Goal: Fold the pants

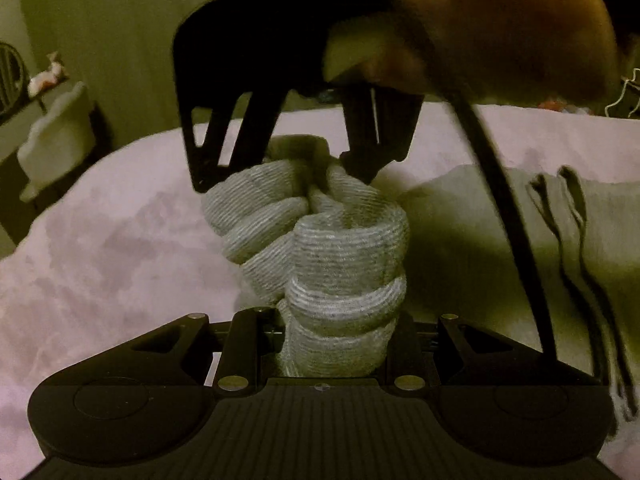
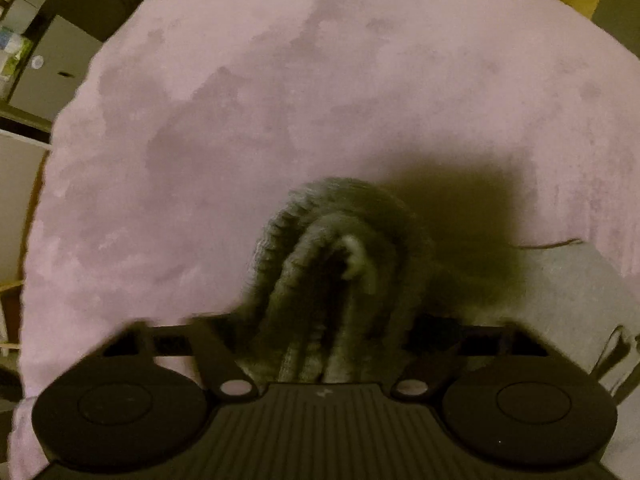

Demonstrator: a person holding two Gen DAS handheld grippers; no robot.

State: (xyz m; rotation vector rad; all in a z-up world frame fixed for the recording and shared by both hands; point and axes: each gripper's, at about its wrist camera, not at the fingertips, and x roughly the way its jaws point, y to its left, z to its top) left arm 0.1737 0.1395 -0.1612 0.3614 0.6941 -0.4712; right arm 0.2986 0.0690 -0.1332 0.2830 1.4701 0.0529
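No readable text, labels, brands or numbers in either view

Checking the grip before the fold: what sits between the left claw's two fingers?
In the left wrist view, a bunched ribbed cuff of the grey knit pants fills the gap of the left claw, rising toward the right claw.

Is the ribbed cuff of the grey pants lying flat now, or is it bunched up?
Bunched up. The ribbed cuff stands in thick rolls off the pink blanket, gathered between the left gripper and right gripper.
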